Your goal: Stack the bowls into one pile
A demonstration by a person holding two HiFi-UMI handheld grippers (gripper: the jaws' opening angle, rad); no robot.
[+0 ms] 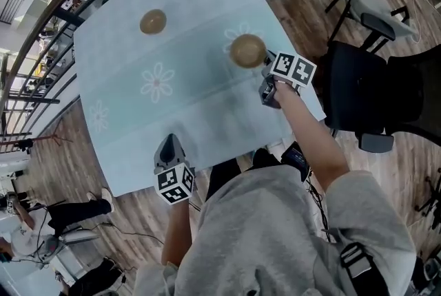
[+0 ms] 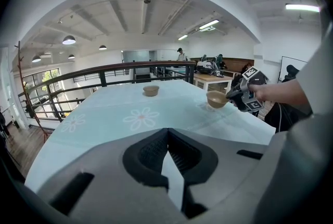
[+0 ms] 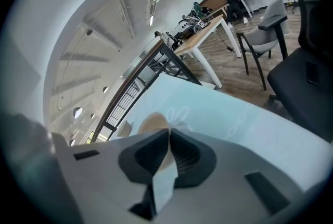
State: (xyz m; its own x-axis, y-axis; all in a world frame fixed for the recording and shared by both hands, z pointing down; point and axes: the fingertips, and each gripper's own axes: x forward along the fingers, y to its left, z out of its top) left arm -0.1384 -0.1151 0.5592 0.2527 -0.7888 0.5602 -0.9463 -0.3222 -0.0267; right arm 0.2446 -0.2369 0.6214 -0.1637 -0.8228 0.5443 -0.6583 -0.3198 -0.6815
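Note:
Two tan bowls are on a table with a pale blue flowered cloth (image 1: 179, 109). One bowl (image 1: 153, 21) (image 2: 151, 90) stands alone at the far left. My right gripper (image 1: 264, 62) (image 2: 240, 96) is shut on the near rim of the other bowl (image 1: 247, 51) (image 2: 217, 99), which seems to hang just above the cloth at the right side. In the right gripper view that held bowl (image 3: 152, 123) shows between the closed jaws of the gripper (image 3: 169, 133), with the far bowl (image 3: 125, 128) beyond. My left gripper (image 1: 169, 141) (image 2: 167, 134) is shut and empty near the table's front edge.
A black office chair (image 1: 365, 81) stands close to the table's right edge, with a grey chair (image 1: 375, 12) behind it. A dark railing (image 2: 104, 74) runs along the table's far side. Wooden floor surrounds the table.

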